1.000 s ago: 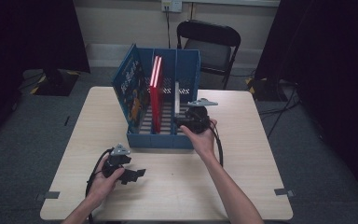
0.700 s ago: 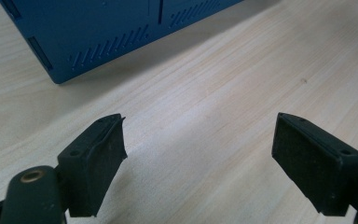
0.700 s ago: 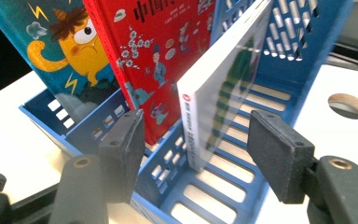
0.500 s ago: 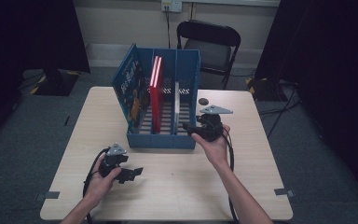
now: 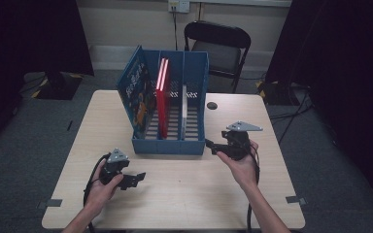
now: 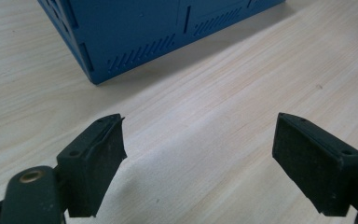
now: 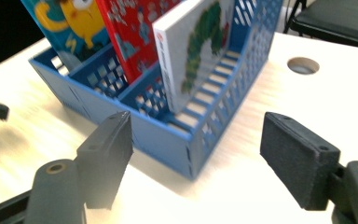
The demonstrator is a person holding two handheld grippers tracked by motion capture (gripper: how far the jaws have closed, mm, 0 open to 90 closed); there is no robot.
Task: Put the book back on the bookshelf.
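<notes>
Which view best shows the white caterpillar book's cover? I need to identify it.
The right gripper view: the white caterpillar book faces the camera, leaning in the blue plastic rack. The high view shows its thin top edge.

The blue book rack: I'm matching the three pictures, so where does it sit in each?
High view: blue book rack at table centre, towards the far edge.
Left gripper view: its lower front corner at upper left.
Right gripper view: across the upper middle, books inside.
Shared landmark: the rack's slotted front wall.
</notes>
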